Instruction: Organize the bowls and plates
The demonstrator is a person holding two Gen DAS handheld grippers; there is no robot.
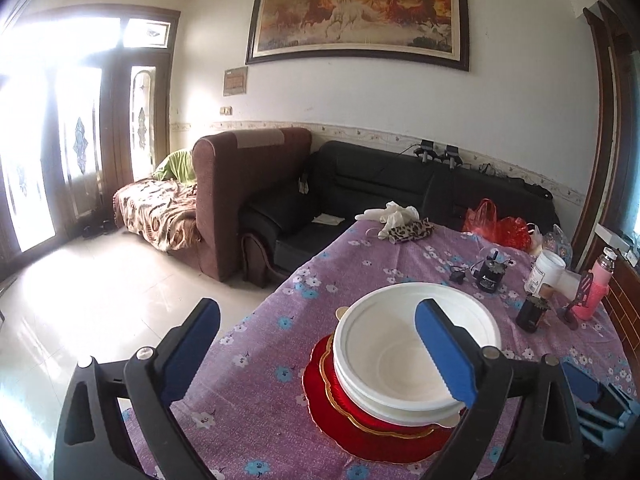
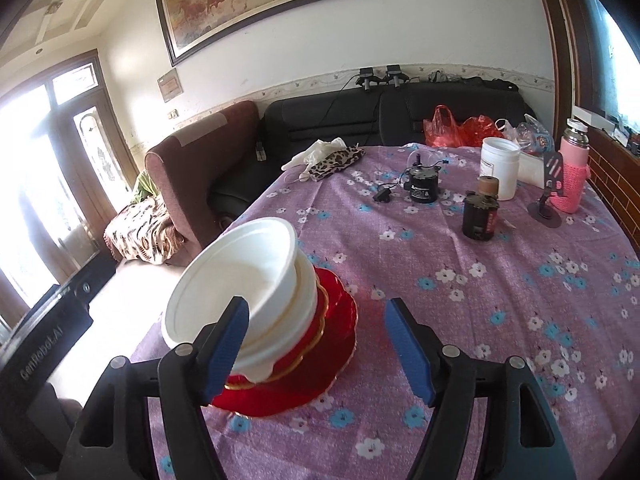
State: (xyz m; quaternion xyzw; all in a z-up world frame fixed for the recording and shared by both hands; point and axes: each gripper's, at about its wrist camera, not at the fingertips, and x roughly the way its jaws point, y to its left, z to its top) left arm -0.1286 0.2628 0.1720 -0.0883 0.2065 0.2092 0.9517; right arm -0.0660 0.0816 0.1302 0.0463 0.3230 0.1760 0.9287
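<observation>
We hold our left gripper (image 1: 318, 350) with its blue pads spread wide and nothing between them; its right-hand pad shows in front of the white bowls (image 1: 400, 344) without pressing on them. Our right gripper (image 2: 318, 354) is likewise open and empty, its left-hand pad overlapping the side of the same bowls in that view, with only bare tablecloth between the two pads. The bowls sit nested in a stack, the top one tilted, and they rest on red plates (image 1: 344, 424) with wavy gold-trimmed rims, a smaller one on a larger. This pile stands on the table (image 2: 500, 320), near its near-left edge, on a purple cloth printed with blue and white flowers. Farther in, toward the middle, lie a small black motor-like cylinder (image 2: 423, 188) with a cable and a dark can (image 2: 480, 218). Toward the far-right corner stand a white plastic jar (image 2: 500, 168), a pink-sleeved flask (image 2: 573, 168) and a small phone stand (image 2: 550, 192). At the far edge lie a leopard-print pouch (image 2: 338, 162) with white gloves (image 2: 316, 150), and red plastic bags (image 2: 460, 126) toward the far-right corner. Beyond the table are a black sofa (image 1: 360, 184) and a brown armchair (image 1: 240, 184), under a framed horse painting (image 1: 360, 12).
</observation>
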